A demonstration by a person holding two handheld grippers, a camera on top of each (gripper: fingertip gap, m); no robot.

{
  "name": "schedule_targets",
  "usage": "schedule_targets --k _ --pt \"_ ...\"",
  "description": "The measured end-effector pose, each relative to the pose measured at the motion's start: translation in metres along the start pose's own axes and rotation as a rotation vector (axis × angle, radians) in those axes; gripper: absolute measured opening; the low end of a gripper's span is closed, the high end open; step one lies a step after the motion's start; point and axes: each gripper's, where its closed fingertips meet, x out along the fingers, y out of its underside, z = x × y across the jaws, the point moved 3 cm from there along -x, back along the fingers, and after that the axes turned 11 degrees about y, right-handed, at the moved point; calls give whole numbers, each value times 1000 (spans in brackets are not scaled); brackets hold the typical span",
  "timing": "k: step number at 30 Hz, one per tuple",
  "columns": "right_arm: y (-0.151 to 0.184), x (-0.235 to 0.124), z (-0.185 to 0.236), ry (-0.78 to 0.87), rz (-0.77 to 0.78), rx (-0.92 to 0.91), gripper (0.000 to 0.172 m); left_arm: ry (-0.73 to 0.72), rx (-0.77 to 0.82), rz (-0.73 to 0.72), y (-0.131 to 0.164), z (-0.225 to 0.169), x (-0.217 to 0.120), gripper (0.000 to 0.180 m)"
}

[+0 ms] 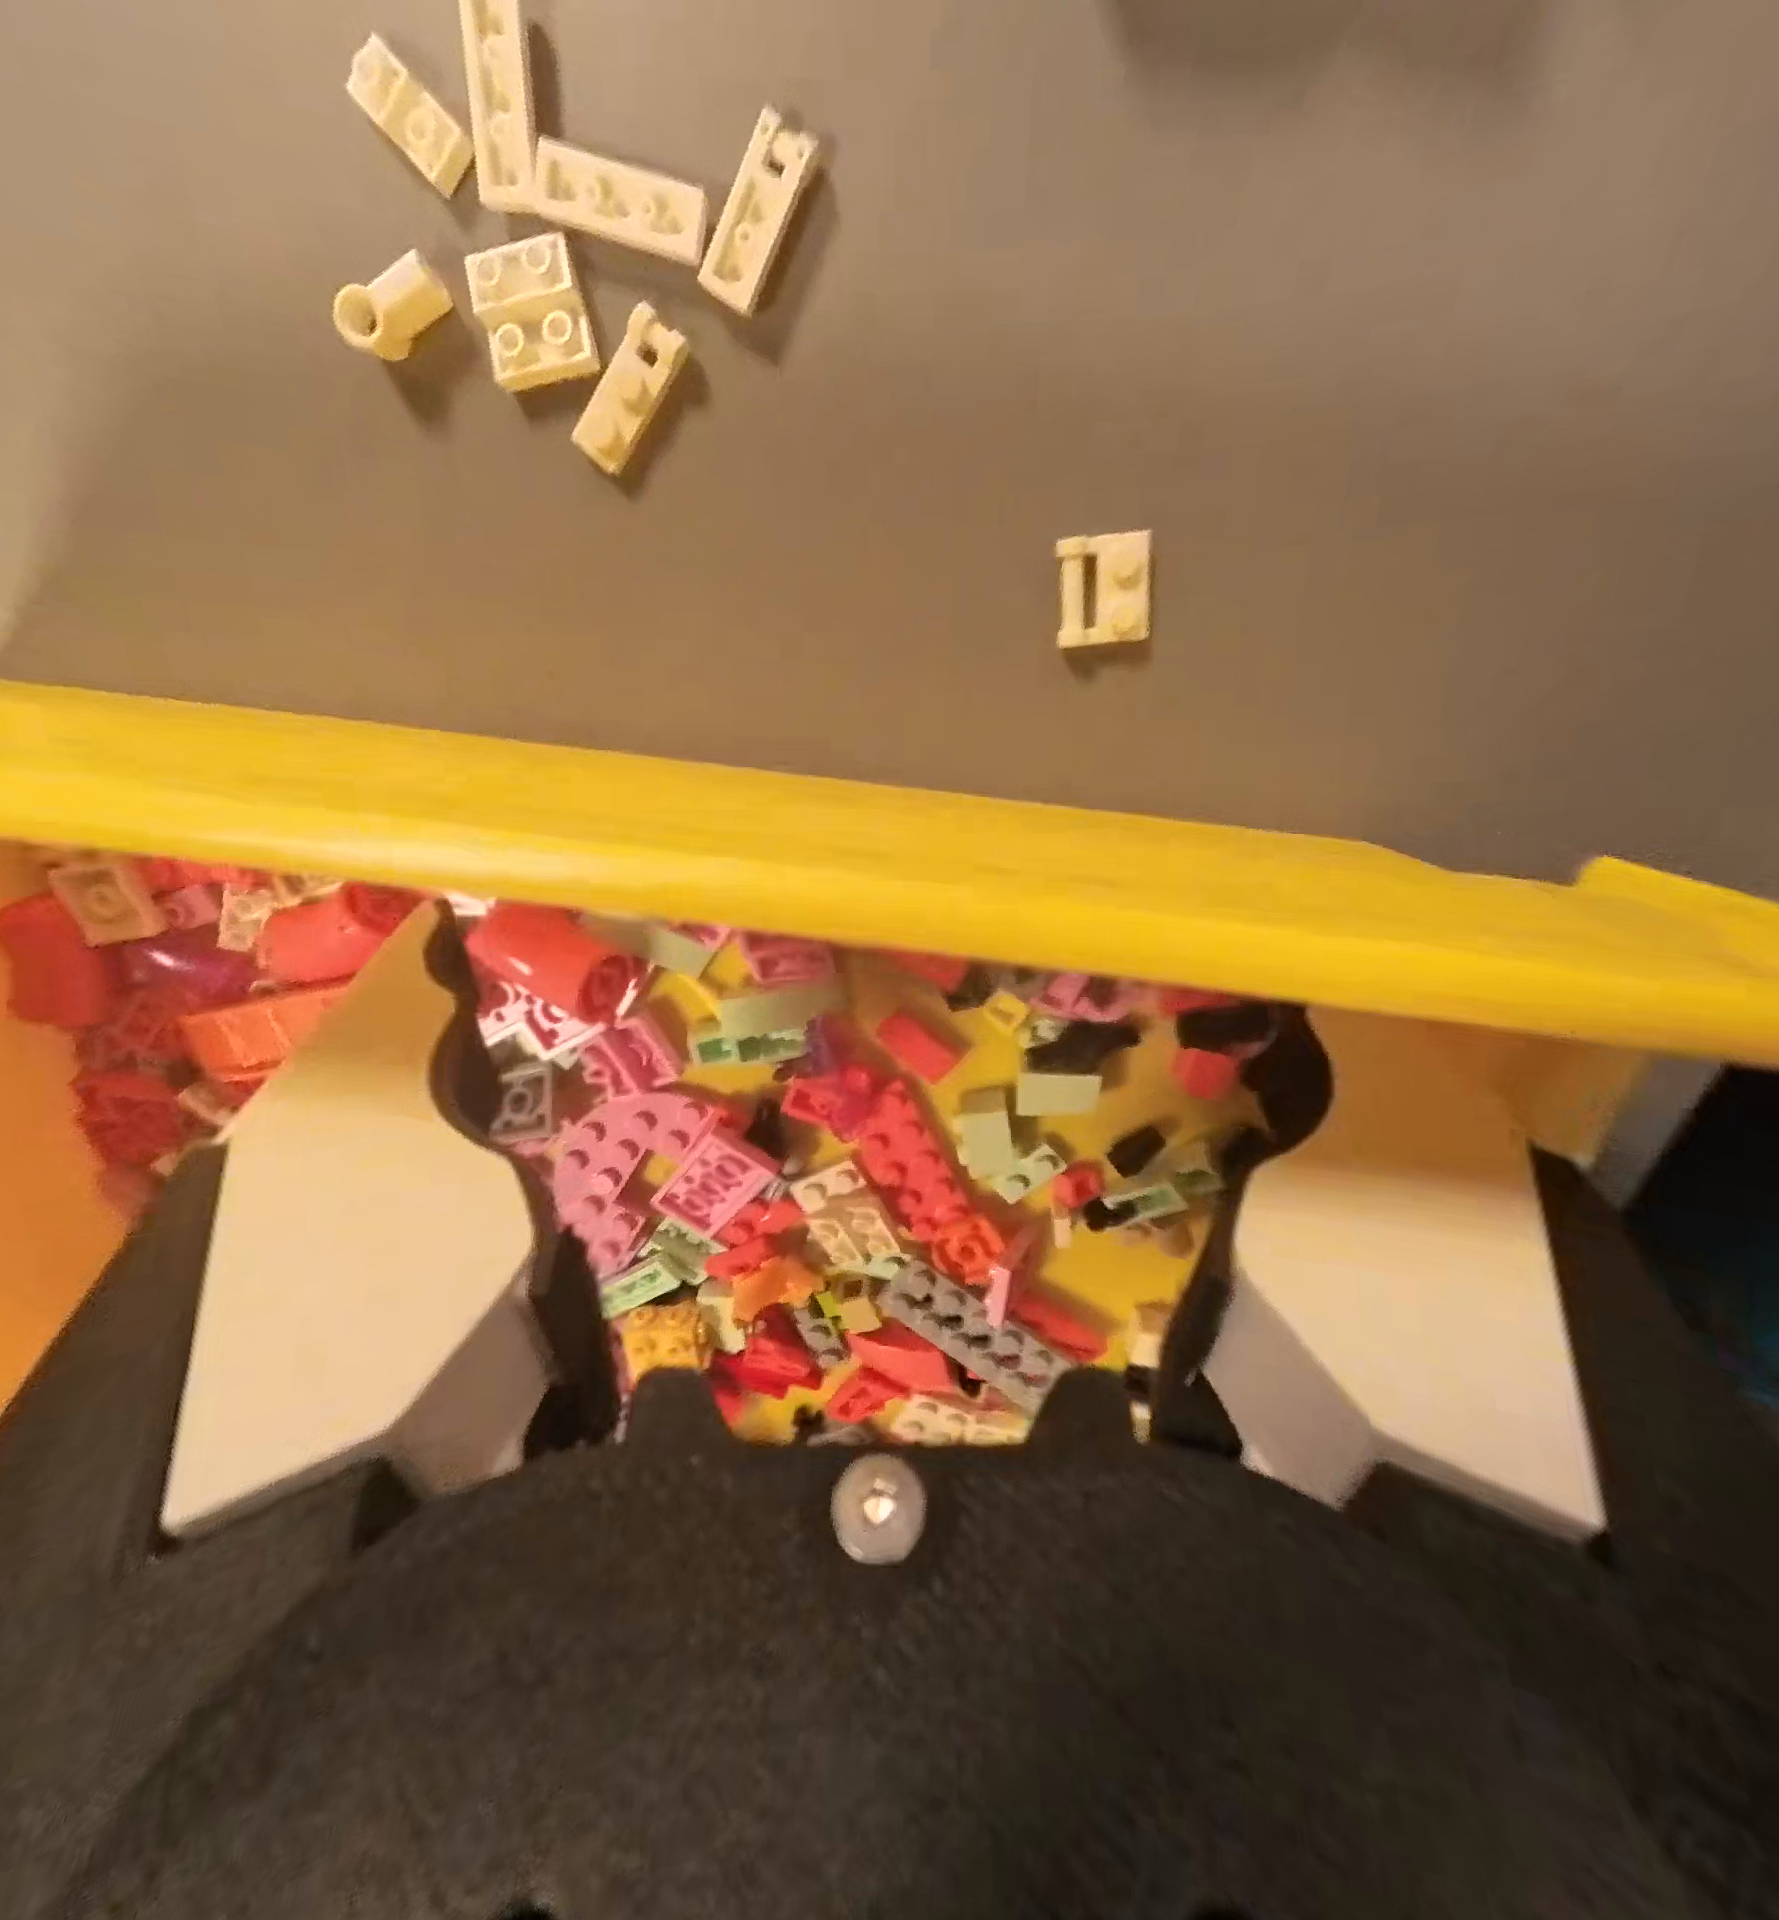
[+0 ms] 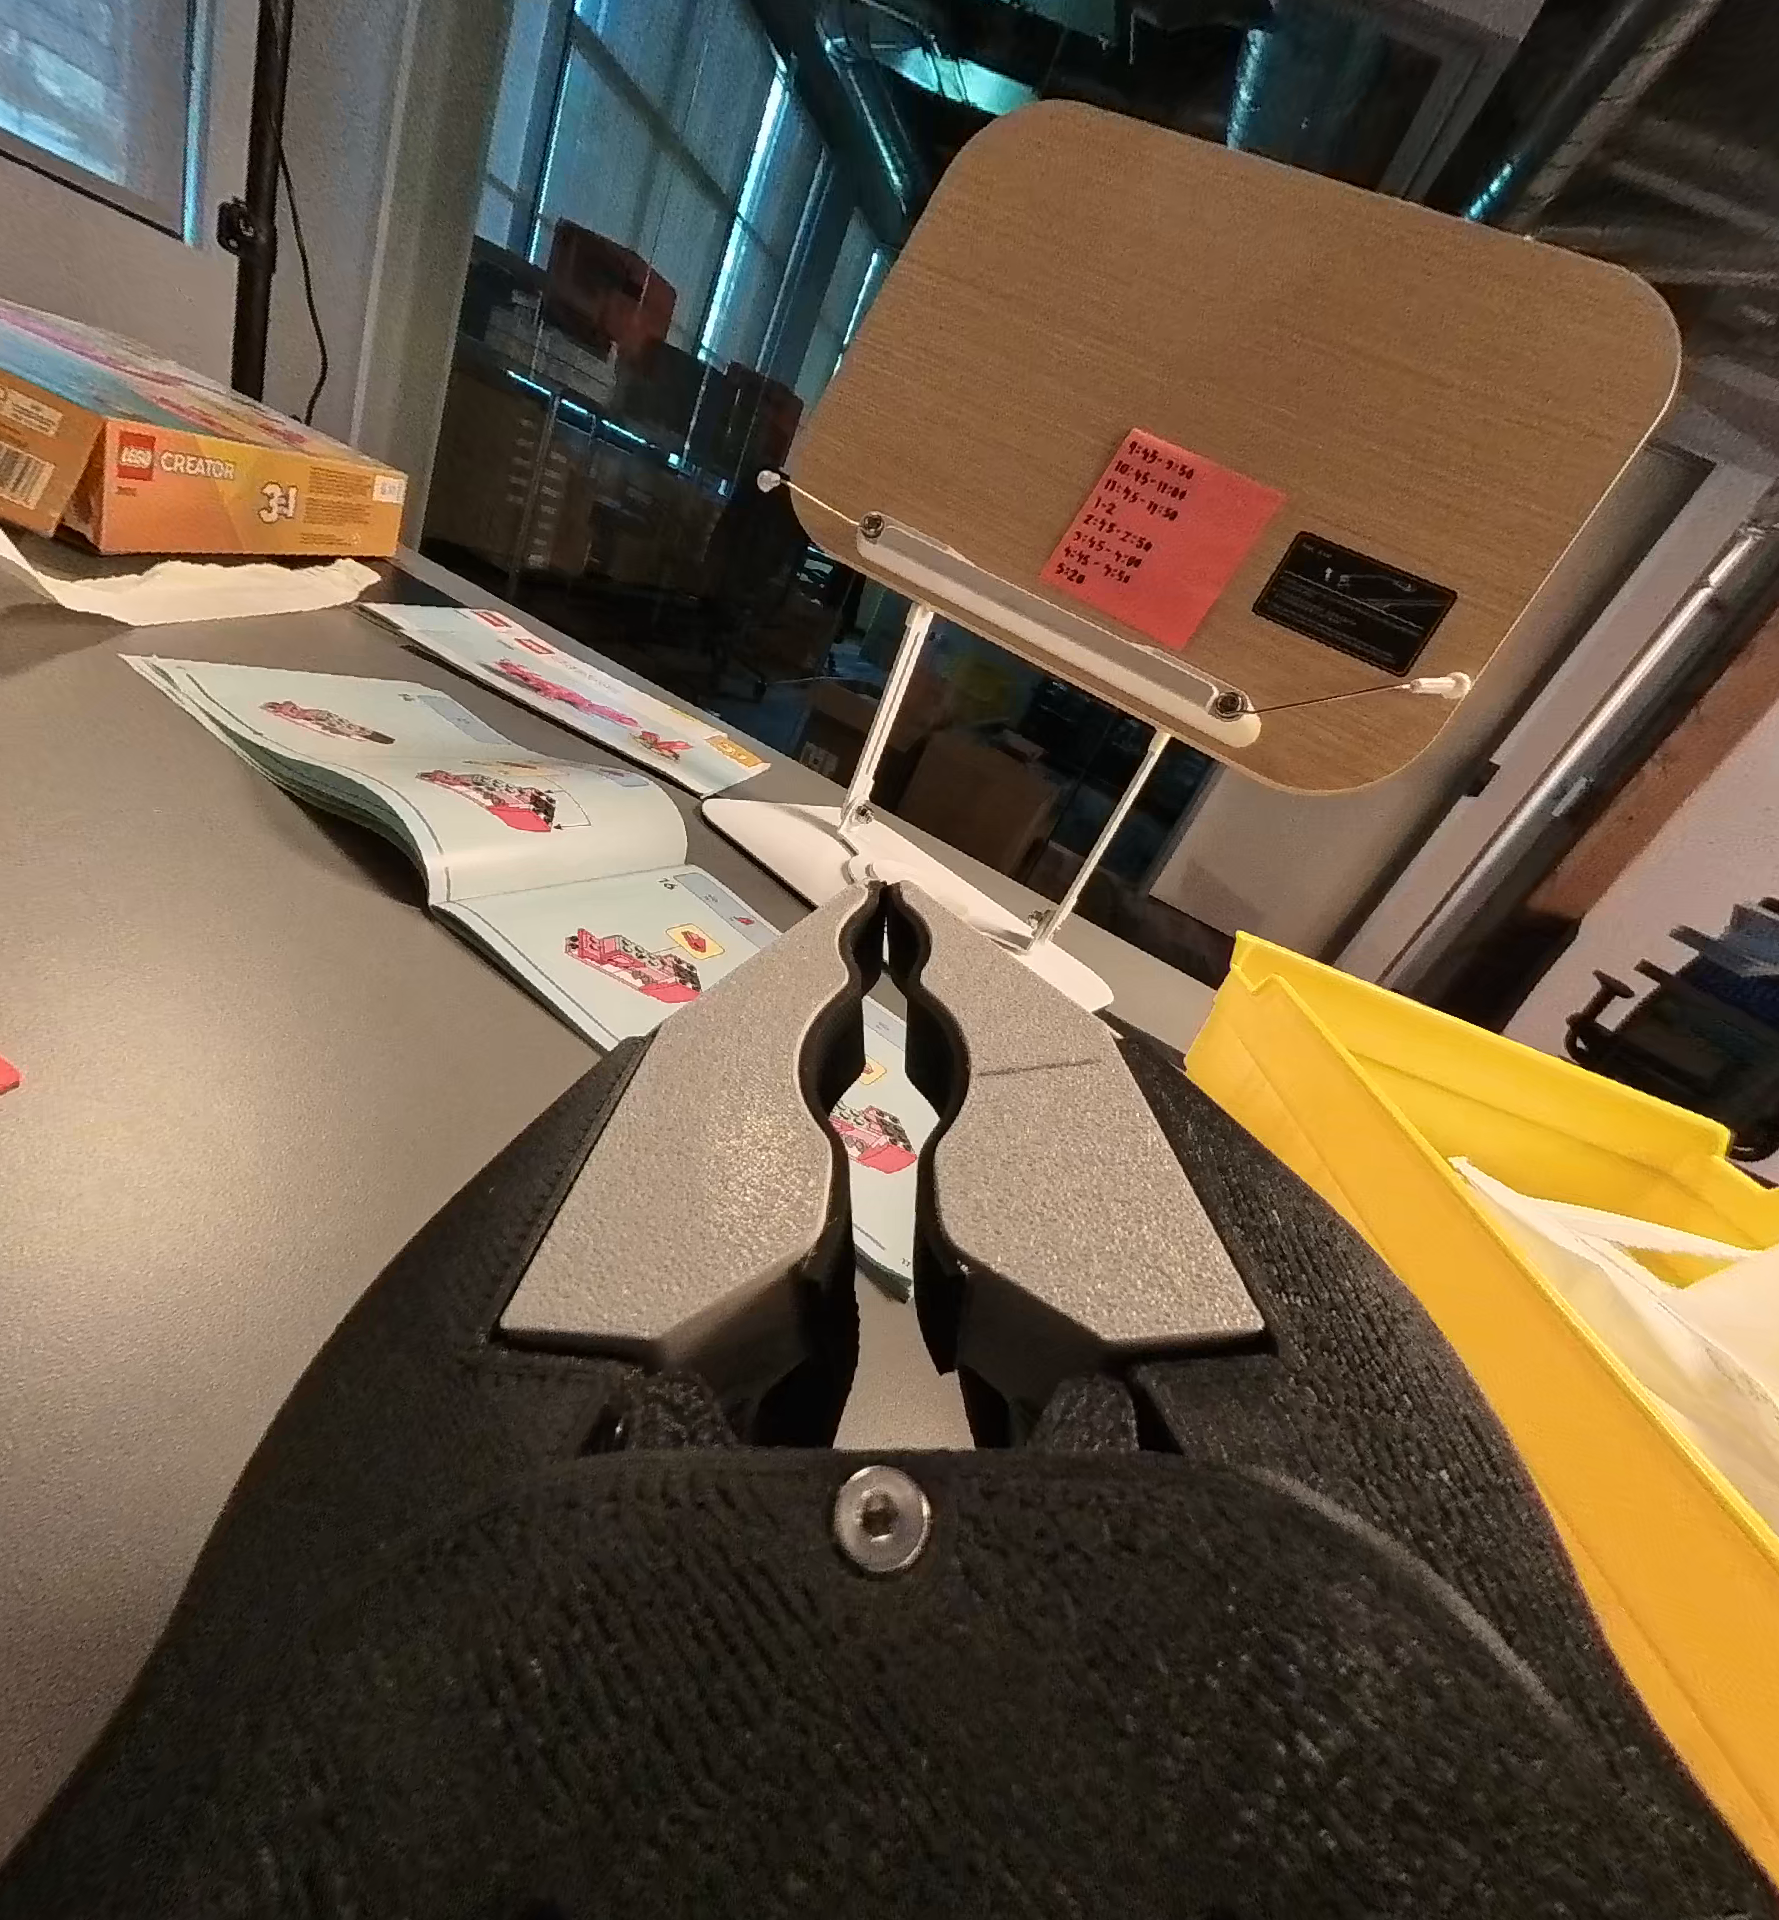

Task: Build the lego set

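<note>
Bricks (image 1: 864, 1174) of many colours lie heaped in a yellow bin (image 1: 864, 883); its long rim runs left to right across the left wrist view, sloping down rightward; the left gripper (image 1: 880, 997) hangs over the heap with fingers (image 1: 365, 1060) spread wide and nothing between them, seemingly poised to reach in; pale yellow pieces (image 1: 552, 208) lie grouped on the grey tabletop (image 1: 1280, 364) beyond, apparently sorted by colour; the right gripper (image 2: 883, 894) points across an open instruction booklet (image 2: 511, 831) toward a wooden book stand (image 2: 1228, 416), fingertips pressed together, holding nothing.
</note>
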Motion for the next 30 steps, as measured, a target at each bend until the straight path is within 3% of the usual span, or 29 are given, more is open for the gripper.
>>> schedule_targets --k 2,7,12,15,17,23,24,26,27,30 --pt "0 0 0 0 0 1 0 -50 -9 54 6 5 3 154" --pt "0 0 0 -2 1 -2 0 -231 -61 123 23 31 -17 143" --pt "0 0 1 -5 2 -3 0 -331 -253 145 54 63 -32 146" --pt "0 0 0 -5 1 3 0 -489 -303 168 72 87 -52 129" --pt "0 0 -1 -2 1 11 0 -518 -350 114 75 96 -66 119" --pt "0 0 0 -2 2 5 0 -342 -525 -127 60 116 -79 84" --pt "0 0 0 -3 2 5 0 -285 -529 -155 55 117 -75 68" --pt "0 0 0 -3 2 5 0 -164 -493 -227 40 116 -67 8" --pt "0 0 0 -4 1 6 0 -139 -481 -254 33 118 -63 0" --pt "0 0 0 -5 1 5 0 -151 -437 -239 23 126 -54 0"
